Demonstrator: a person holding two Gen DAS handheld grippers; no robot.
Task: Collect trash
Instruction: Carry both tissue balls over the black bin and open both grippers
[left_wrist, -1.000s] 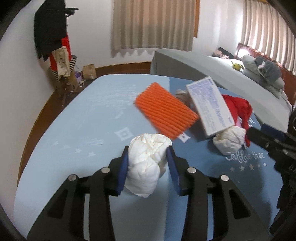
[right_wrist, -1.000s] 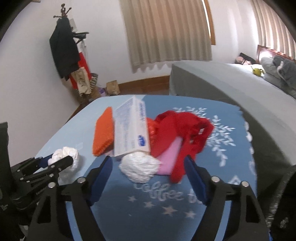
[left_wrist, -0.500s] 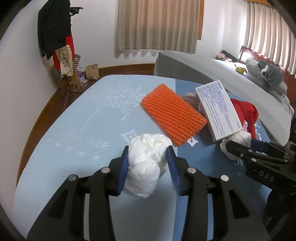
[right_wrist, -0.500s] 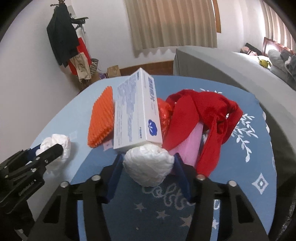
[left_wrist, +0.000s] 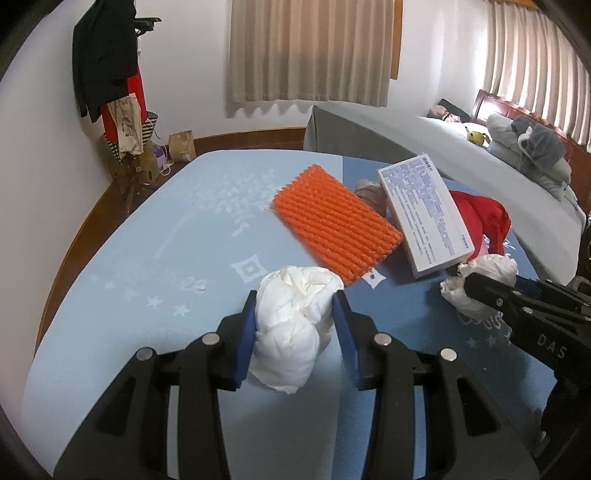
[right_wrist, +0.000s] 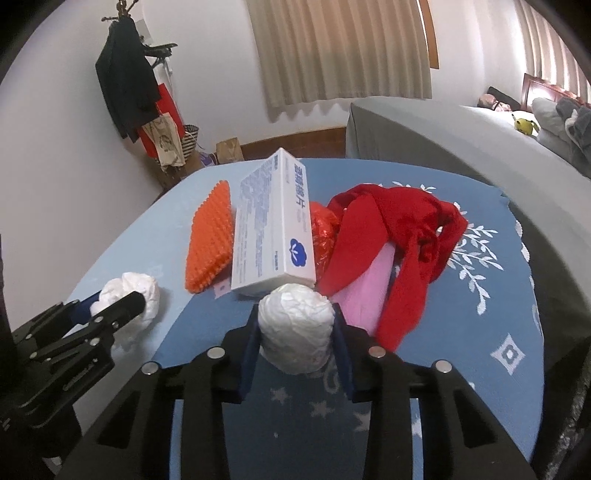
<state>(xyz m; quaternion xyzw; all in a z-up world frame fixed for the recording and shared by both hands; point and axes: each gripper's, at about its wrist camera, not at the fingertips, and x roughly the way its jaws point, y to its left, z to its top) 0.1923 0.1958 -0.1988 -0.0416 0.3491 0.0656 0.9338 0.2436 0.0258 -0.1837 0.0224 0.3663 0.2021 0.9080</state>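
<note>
While your left tool (left_wrist: 295, 325) clamps one white wad (left_wrist: 291, 328) and your right tool (right_wrist: 295, 332) another wad (right_wrist: 295, 328), "DAS" marks the right tool's body, and the white box (right_wrist: 273, 236) print is unreadable.

Blue patterned tablecloth (left_wrist: 147, 236), orange spiked mat (left_wrist: 334, 230), white box (left_wrist: 424, 214), red cloth (right_wrist: 399, 236)

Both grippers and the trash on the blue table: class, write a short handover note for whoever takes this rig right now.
Left gripper: shut on the twisted white wad.
Right gripper: shut on the crumpled white ball, right in front of the white box.
Left on the blue tablecloth: orange spiky mat, white box, red cloth, pink sheet under the cloth.
Done: both wads gripped.
To do: no bin is in view; find one and drop both wads.
</note>
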